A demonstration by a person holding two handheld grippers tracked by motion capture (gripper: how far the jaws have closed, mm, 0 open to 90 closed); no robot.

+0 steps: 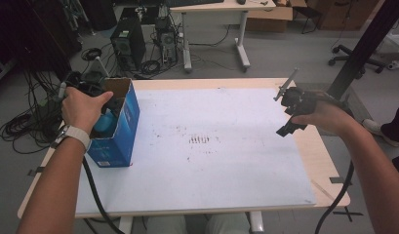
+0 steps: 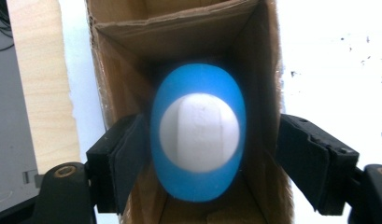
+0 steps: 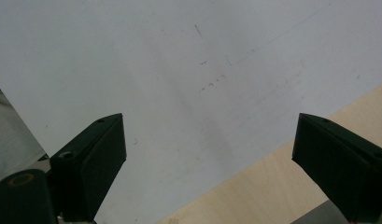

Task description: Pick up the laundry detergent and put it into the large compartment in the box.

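Black jaws of the left gripper [image 2: 198, 168] stand apart, straddling the mouth of one blue cardboard box [image 1: 116, 124]; neither pad presses the single blue-and-white bottle [image 2: 198, 140] between them. It sits inside the box, long axis running straight away from the gripper. Well right of the box, the right gripper [image 3: 212, 163] hangs open and empty over the one white sheet [image 1: 207, 146].

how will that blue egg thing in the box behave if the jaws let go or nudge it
The blue egg looks smooth and rounded, so it may slip from flat jaws and probably rolls. The narrow box should stop it; the tall box itself might tip if shoved.
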